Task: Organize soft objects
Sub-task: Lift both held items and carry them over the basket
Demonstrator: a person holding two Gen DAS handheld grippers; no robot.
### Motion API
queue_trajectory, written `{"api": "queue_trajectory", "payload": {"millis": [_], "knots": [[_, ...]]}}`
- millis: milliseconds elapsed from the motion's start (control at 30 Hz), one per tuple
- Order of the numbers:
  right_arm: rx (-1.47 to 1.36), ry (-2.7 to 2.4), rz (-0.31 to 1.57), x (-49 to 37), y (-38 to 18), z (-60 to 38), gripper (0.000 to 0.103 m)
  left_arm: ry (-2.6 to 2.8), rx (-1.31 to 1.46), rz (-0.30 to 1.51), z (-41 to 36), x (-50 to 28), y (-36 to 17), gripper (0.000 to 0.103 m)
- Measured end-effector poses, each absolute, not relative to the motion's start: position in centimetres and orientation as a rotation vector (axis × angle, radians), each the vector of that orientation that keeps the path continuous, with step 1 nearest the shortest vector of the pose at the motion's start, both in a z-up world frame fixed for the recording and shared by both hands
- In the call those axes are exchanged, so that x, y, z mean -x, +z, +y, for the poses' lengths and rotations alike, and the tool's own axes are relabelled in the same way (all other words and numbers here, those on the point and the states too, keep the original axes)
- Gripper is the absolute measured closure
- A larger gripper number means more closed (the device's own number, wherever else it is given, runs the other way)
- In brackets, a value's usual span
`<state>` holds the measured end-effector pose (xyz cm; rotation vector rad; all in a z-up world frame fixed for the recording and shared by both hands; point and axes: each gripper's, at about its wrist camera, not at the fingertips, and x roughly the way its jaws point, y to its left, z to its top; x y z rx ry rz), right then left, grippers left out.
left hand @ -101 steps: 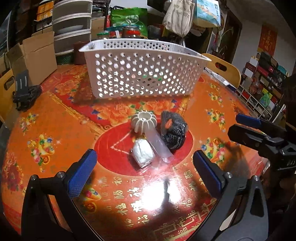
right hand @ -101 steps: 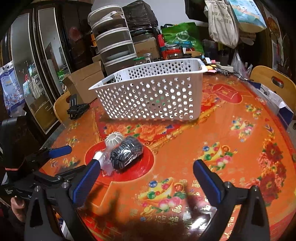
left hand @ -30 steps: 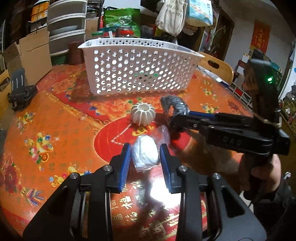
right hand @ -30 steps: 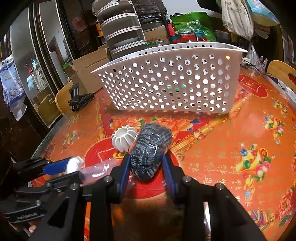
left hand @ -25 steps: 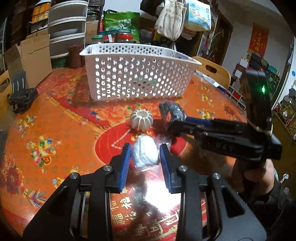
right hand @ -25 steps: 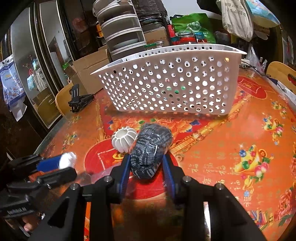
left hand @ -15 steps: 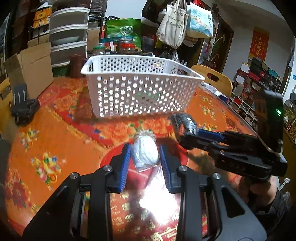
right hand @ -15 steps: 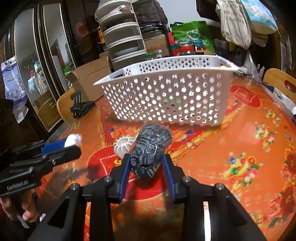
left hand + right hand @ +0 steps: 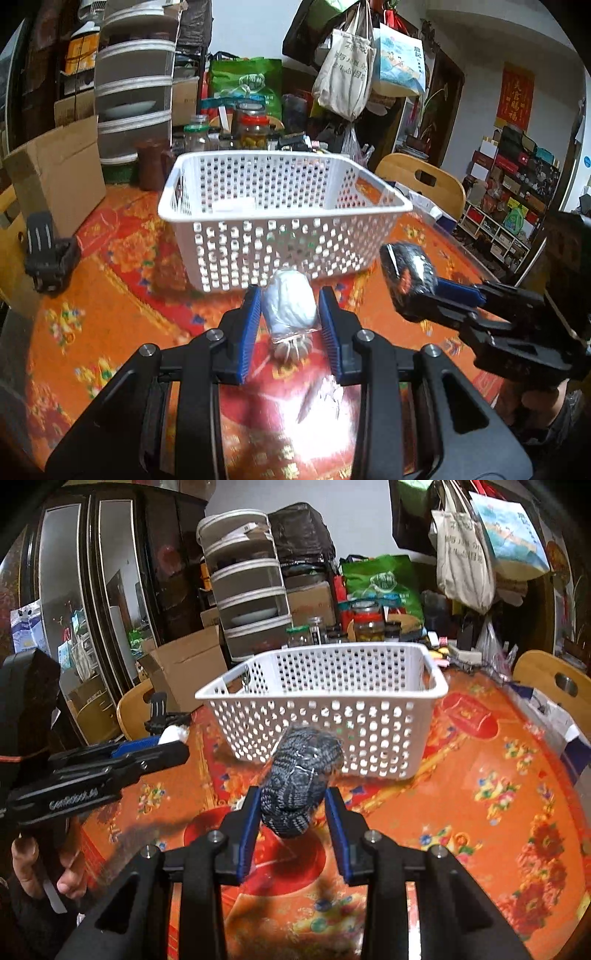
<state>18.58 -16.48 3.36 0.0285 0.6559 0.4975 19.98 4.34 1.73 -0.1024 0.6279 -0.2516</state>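
Left wrist: basket [image 9: 284, 212] near rim ahead; bare tabletop [image 9: 103, 295] left.

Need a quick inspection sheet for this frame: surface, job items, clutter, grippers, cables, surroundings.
Surface: round table with a glossy orange-red floral cover.
Job's things: white wrapped bundle and dark grey knit bundle, both held clear of the table; white perforated basket ahead, a white label inside, contents otherwise unclear; ribbed white ball on the table under the left grip.
Clutter: black clip holder at the table edge; jars behind the basket.
Grippers: left hand-held gripper shut on the white bundle; right hand-held gripper shut on the knit bundle.
Cables: nothing seen.
Surroundings: cardboard box, stacked drawers, hanging tote bags, wooden chair.
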Motion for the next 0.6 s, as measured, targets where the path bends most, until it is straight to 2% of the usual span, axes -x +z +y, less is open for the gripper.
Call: {"api": "queue_trajectory", "payload": {"millis": [600], "knots": [[0.0, 0.435, 0.59, -23.9, 8.9, -17.6, 0.069, -0.229, 0.06, 0.576, 2.8, -26.7, 8.1, 0.073]]}}
